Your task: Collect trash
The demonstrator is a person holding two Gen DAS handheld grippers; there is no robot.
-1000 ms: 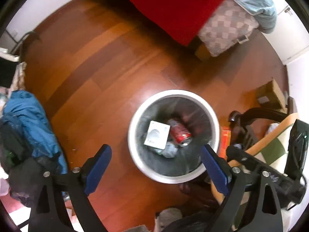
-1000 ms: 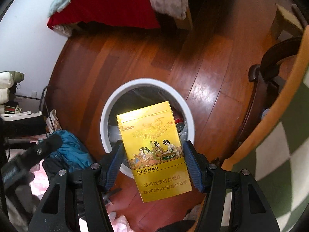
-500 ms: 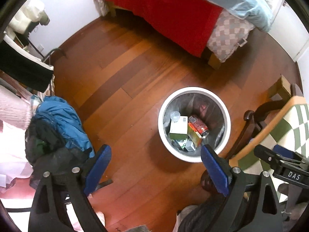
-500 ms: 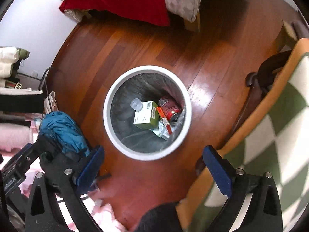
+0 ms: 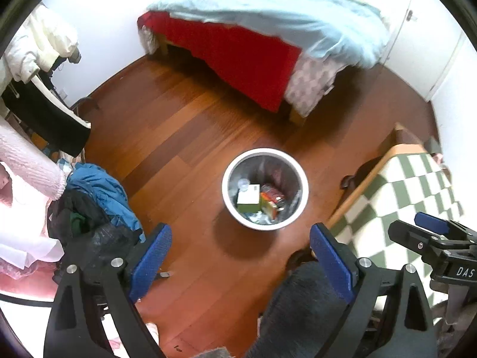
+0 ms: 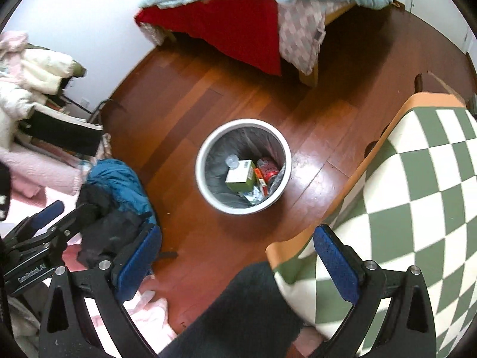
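Observation:
A round white trash bin [image 5: 235,161] with a grey liner stands on the wooden floor; it also shows in the right wrist view [image 6: 204,155]. Inside lie a white-and-green box [image 5: 248,199], a red can [image 5: 272,194], a yellow-orange pack [image 5: 267,208] and a clear cup [image 5: 244,183]. My left gripper [image 5: 241,264] is open and empty, high above the floor, nearer than the bin. My right gripper [image 6: 237,261] is open and empty, also high above the floor. The right gripper shows at the right edge of the left wrist view [image 5: 432,232].
A bed with red and light-blue covers [image 5: 268,29] stands at the back. A pile of blue and dark clothes [image 5: 95,197] lies left of the bin. A green-and-white checked table [image 6: 417,179] is on the right. A dark trouser leg [image 6: 238,313] is below.
The right gripper opened and let go of the yellow pack, which now lies in the bin. Both grippers have risen well above the bin, so more of the room shows.

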